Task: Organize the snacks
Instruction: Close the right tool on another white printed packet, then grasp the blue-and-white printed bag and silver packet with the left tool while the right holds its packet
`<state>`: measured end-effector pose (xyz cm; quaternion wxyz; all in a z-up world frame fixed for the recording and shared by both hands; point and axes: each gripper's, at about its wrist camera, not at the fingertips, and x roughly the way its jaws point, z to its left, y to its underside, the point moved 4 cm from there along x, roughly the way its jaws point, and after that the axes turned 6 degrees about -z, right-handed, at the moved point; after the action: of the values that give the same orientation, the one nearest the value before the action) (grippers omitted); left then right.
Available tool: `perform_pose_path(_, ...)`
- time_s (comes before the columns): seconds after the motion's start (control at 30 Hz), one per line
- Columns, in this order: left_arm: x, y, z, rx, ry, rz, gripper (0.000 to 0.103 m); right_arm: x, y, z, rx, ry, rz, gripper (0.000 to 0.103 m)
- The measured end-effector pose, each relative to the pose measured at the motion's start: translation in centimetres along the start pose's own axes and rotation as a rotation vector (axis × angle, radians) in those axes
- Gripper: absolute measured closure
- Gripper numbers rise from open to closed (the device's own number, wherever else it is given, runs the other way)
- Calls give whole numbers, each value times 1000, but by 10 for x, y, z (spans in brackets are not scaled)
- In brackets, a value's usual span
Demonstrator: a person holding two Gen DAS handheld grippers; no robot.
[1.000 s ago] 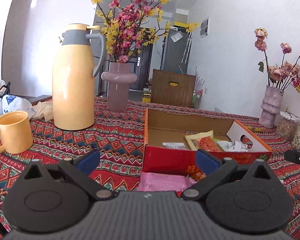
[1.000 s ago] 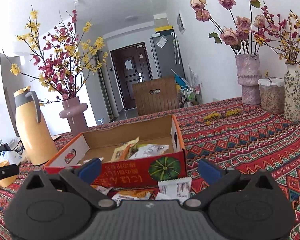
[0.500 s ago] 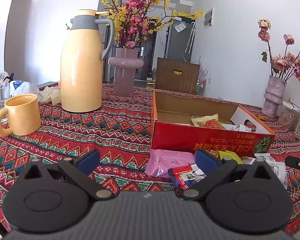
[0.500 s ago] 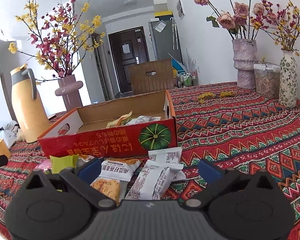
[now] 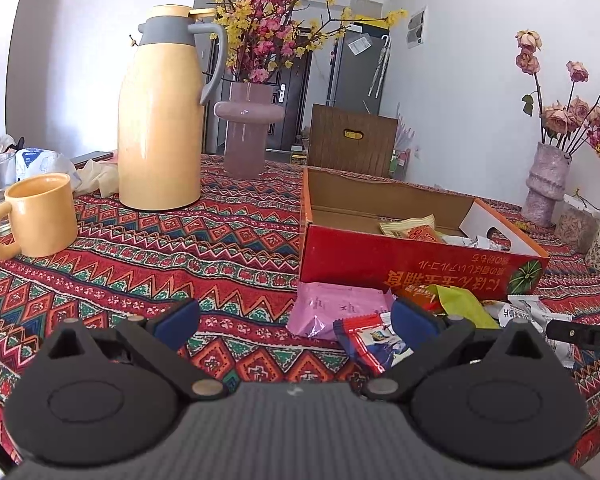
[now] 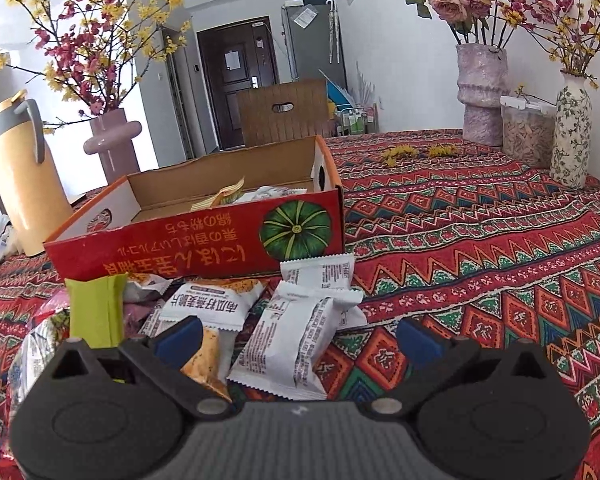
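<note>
Two grippers hang low over the patterned counter (image 5: 220,248), both with jaws spread wide and holding nothing. Between the right gripper (image 6: 298,336) jaws lies a white snack packet (image 6: 292,344), not touched by either blue pad; a second white packet (image 6: 318,274) lies just beyond it, and an orange packet (image 6: 206,354) sits by the left pad. Only this view shows the green wrapper (image 6: 96,310) upright at the far left of the pile. The left gripper (image 5: 294,320) view alone shows a red wrapper (image 5: 370,340) next to its right pad and a pink packet (image 5: 332,306) just ahead between the jaws. Beyond both piles stands the red cardboard box (image 6: 204,250), open-topped, with a few packets inside. Farther left of the left jaws are a yellow mug (image 5: 40,216) and a tall thermos (image 5: 162,120); the right view shows vases (image 6: 482,92) far right.
</note>
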<state>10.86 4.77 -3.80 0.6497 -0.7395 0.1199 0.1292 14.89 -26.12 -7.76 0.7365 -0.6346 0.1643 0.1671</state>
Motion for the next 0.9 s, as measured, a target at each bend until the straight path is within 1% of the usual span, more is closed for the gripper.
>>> perform_pose_path(0.07,1,1,1,0,0,5,0,3,-3,-2,4,23,-5,2)
perform_pose_path(0.1,2,2,1,-1,1,8,0,5,-4,-2,8,30,-5,6)
perform_pose_path(0.13,2,2,1,-2,1,10,0,6,-5,-3,11,37,-5,13)
perform_pose_path(0.17,2,3,2,-3,2,11,0,8,-6,-3,11,43,-2,16)
perform_pose_path(0.23,3,3,2,-4,3,12,0,12,-6,-2,8,47,6,26)
perform_pose_path(0.27,3,3,2,-4,3,13,0,13,-6,-2,7,48,11,29)
perform_pose_path(0.3,3,3,2,-5,4,14,0,15,-5,-1,8,49,15,34)
perform_pose_path(0.33,3,3,1,-6,6,15,0,16,-5,-1,10,47,19,38)
perform_pose_path(0.47,4,4,-1,-3,12,20,0,20,-2,4,-5,38,24,45)
perform_pose_path(0.53,4,4,-2,-2,15,22,0,22,0,5,-13,34,36,53)
perform_pose_path(0.57,4,4,-2,-1,16,23,0,23,2,6,-16,30,43,58)
perform_pose_path(0.6,4,4,-3,-1,17,24,0,23,4,6,-17,27,47,61)
perform_pose_path(0.7,4,4,-4,0,21,27,0,20,5,7,-19,26,33,63)
perform_pose_path(0.9,5,6,-12,9,38,48,0,8,2,3,-6,15,-15,63)
